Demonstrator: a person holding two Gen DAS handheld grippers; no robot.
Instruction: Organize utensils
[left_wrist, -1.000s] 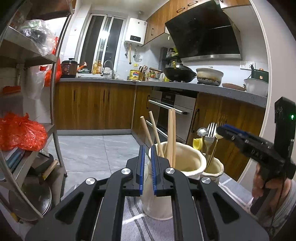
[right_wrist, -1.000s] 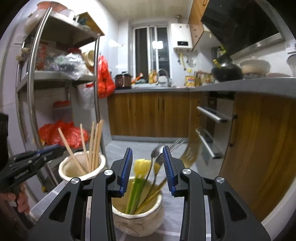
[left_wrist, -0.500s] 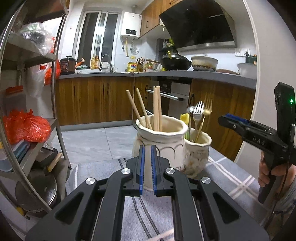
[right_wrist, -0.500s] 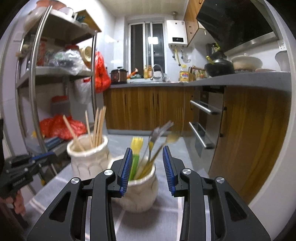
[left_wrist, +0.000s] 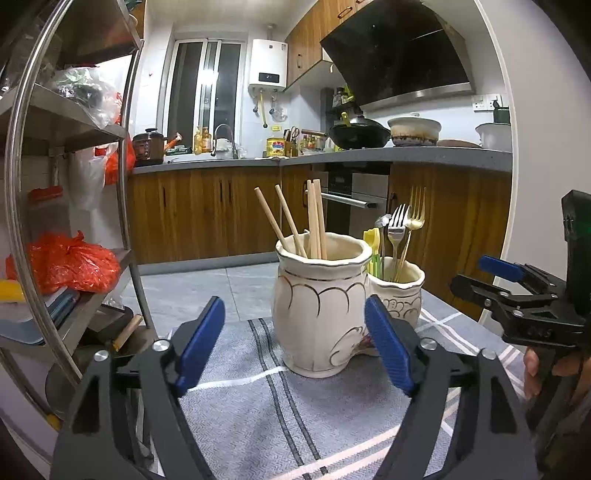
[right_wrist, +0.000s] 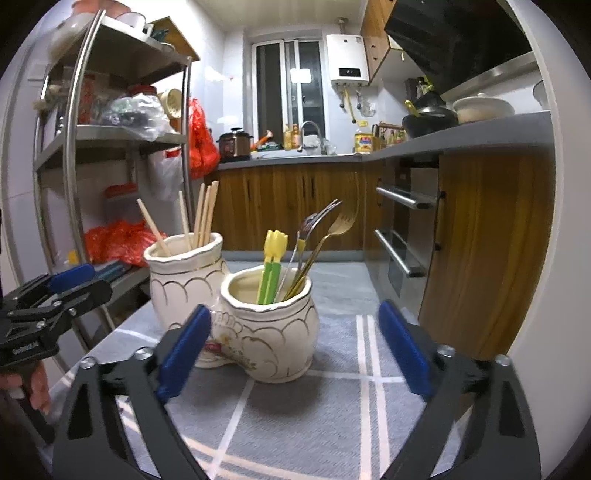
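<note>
Two cream ceramic jars stand touching on a grey striped cloth (left_wrist: 258, 413). The taller jar (left_wrist: 320, 306) holds several wooden chopsticks (left_wrist: 314, 218). The shorter jar (right_wrist: 271, 325) holds metal forks and spoons (right_wrist: 317, 240) and a yellow-green utensil (right_wrist: 273, 266). My left gripper (left_wrist: 295, 347) is open and empty, low in front of the taller jar. My right gripper (right_wrist: 295, 350) is open and empty, low in front of the shorter jar. Each gripper shows at the edge of the other's view, the right one (left_wrist: 517, 291) and the left one (right_wrist: 55, 295).
A steel shelf rack (left_wrist: 66, 206) with red bags (left_wrist: 70, 262) stands to the left. Wooden cabinets and an oven (right_wrist: 406, 229) run along the right and back under a grey counter with pots. The cloth's far edge drops to a tiled floor.
Both grippers have dropped lower and backed away from the jars. Both have opened wide from nearly shut. The utensils stay in the jars.
</note>
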